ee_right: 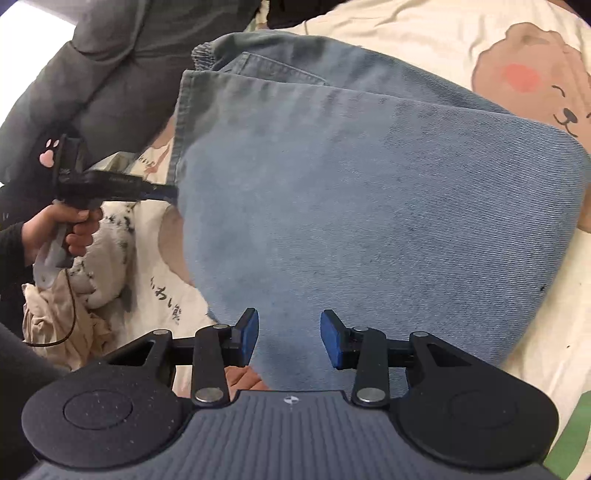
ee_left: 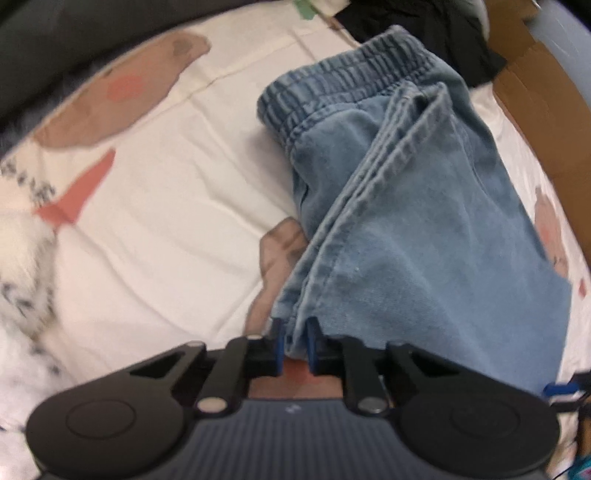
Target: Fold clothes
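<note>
Light blue jeans (ee_left: pixel 406 221) lie folded lengthwise on a cream bed sheet (ee_left: pixel 166 203), with the elastic waistband at the far end. My left gripper (ee_left: pixel 295 339) is shut on the near seam edge of the jeans, the denim pinched between its blue pads. In the right wrist view the jeans (ee_right: pixel 351 184) fill the middle. There the left gripper (ee_right: pixel 162 192), held by a hand (ee_right: pixel 62 225), grips their left edge. My right gripper (ee_right: pixel 290 338) stands open just above the denim's near end, its pads apart.
The sheet carries brown bear prints (ee_right: pixel 535 81). A dark grey jacket (ee_right: pixel 110 66) lies at the far left. A white patterned garment (ee_right: pixel 107 258) and a beige cloth (ee_right: pixel 55 314) are bunched at the left. A cardboard box (ee_left: pixel 535 110) and dark clothing (ee_left: pixel 424 22) border the far right.
</note>
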`<act>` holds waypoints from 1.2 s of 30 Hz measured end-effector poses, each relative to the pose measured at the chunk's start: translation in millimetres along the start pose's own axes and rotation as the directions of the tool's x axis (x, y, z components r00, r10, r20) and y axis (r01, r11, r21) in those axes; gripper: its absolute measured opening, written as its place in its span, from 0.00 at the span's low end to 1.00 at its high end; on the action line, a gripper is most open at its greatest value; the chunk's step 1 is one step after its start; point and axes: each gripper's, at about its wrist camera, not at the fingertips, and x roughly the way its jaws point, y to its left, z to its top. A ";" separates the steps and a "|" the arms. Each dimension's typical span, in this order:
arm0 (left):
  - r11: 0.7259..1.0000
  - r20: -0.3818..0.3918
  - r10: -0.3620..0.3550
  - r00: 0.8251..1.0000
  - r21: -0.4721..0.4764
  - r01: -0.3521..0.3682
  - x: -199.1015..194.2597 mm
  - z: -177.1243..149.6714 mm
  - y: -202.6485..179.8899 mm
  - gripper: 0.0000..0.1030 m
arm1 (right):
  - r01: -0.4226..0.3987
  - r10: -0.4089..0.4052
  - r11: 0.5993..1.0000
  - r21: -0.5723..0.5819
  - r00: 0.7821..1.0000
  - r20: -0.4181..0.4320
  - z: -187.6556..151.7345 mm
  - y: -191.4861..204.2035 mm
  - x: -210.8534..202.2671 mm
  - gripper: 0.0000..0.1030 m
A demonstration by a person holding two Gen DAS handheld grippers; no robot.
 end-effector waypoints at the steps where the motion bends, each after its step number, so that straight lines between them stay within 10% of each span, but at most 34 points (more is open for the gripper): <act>1: 1.000 0.006 0.010 1.000 0.010 -0.010 -1.3 0.3 -0.4 0.10 | 0.003 -0.003 1.000 0.002 1.000 0.006 1.0 -0.6 -0.1 0.40; 8: 0.991 0.027 0.074 0.997 0.112 -0.077 -8.2 13.8 -19.9 0.18 | 0.039 -0.039 0.999 0.000 0.998 0.053 12.9 -6.1 -4.4 0.40; 17: 0.982 0.193 -0.009 0.981 0.187 -0.028 -33.6 57.1 -62.2 0.45 | 0.064 -0.066 0.998 0.020 0.994 0.085 18.6 -17.4 -10.7 0.40; 36: 0.942 0.201 -0.137 0.970 0.329 0.065 1.0 117.8 -73.2 0.49 | 0.070 -0.072 0.997 0.022 0.994 0.079 18.9 -16.8 -7.0 0.40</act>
